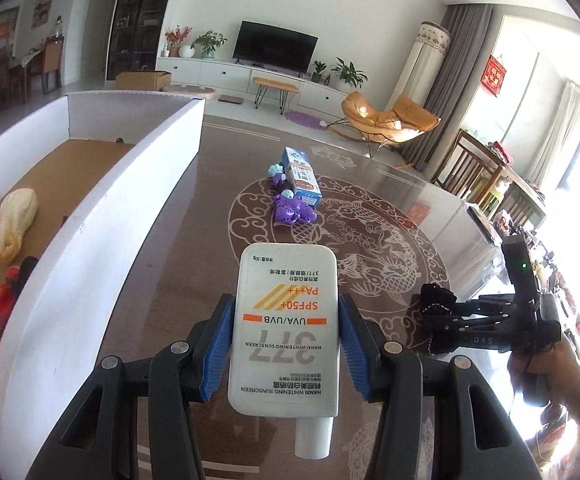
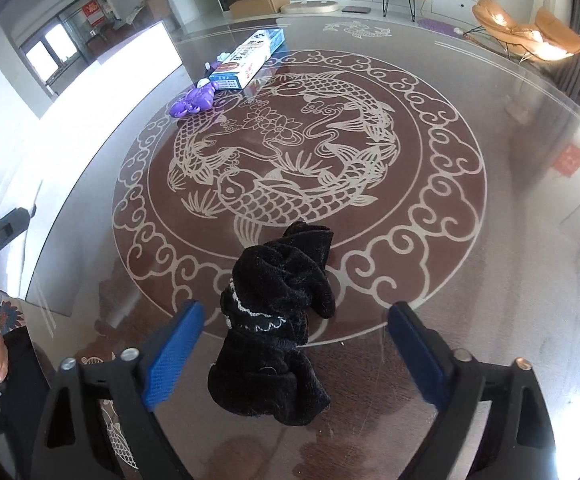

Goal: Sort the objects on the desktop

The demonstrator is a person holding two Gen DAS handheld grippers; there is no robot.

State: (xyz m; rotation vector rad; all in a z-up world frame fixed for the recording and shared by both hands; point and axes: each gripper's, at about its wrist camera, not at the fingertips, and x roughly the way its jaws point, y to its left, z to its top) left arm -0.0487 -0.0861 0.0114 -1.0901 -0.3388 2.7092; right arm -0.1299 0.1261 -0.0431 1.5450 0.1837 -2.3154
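My left gripper (image 1: 286, 336) is shut on a white sunscreen tube (image 1: 284, 328), held above the glass table with its cap towards the camera. A white box (image 1: 102, 208) with a cardboard floor stands to its left. My right gripper (image 2: 293, 344) is open, its blue pads on either side of a crumpled black sock (image 2: 278, 320) that lies on the table; it also shows in the left wrist view (image 1: 441, 320). A purple toy (image 1: 291, 210) and a blue-and-white carton (image 1: 301, 176) lie farther away on the table; both also show in the right wrist view, the toy (image 2: 194, 102) and the carton (image 2: 250, 58).
Inside the white box lie a pale yellow bag-like item (image 1: 16, 220) and red and dark items (image 1: 2, 300). The round glass table (image 2: 489, 200) has a fish pattern. Chairs (image 1: 473, 160) stand beyond the table's right edge.
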